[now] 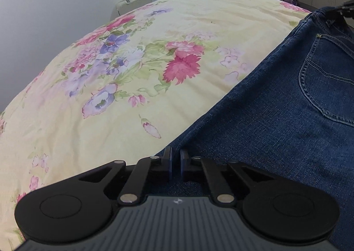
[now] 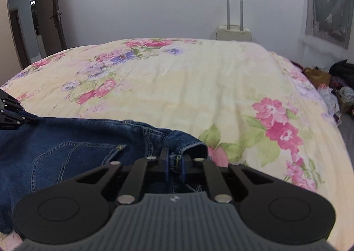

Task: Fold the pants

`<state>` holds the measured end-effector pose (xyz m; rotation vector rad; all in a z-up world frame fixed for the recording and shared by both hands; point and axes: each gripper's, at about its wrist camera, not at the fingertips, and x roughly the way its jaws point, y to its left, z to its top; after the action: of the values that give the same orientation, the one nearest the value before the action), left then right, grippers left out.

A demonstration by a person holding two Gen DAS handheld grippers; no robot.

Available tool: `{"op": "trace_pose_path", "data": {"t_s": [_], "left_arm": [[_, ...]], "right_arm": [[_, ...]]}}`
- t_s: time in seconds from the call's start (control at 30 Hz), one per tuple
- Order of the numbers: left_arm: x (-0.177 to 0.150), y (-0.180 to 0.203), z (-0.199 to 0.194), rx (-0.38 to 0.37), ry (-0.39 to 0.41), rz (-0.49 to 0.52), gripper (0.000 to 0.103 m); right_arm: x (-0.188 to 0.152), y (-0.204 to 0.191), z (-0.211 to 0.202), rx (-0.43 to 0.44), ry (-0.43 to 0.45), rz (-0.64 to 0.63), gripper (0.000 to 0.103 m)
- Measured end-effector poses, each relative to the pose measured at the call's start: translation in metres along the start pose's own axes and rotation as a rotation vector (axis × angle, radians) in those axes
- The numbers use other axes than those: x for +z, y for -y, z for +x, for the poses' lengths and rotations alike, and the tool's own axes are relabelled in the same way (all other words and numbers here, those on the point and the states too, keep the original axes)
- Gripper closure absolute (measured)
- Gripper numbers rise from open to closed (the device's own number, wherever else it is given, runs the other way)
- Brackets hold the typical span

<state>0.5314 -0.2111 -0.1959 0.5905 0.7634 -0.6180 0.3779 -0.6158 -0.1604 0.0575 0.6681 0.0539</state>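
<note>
Blue denim pants (image 1: 276,107) lie on a floral yellow bedspread (image 1: 154,29), back pocket up. My left gripper (image 1: 176,162) is shut on the pants' side edge at the leg. My right gripper (image 2: 175,162) is shut on the pants' waistband (image 2: 185,142) at its corner; the pants (image 2: 77,140) spread to its left. The right gripper shows at the far right of the left wrist view (image 1: 345,7), and the left gripper at the left edge of the right wrist view (image 2: 11,111).
A cream suitcase (image 2: 234,31) stands beyond the far side of the bed (image 2: 188,78). Clutter of bags and clothes (image 2: 336,82) lies at the right. An open door (image 2: 46,14) is at the far left.
</note>
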Motion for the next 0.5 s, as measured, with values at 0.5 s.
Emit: {"op": "trace_pose_path", "data": {"t_s": [0.5], "left_arm": [[0.005,-0.007,-0.054,0.026,0.035,-0.206,0.078]], "right_arm": [[0.020,0.035,-0.005,-0.122,-0.050,0.367,0.078]]}}
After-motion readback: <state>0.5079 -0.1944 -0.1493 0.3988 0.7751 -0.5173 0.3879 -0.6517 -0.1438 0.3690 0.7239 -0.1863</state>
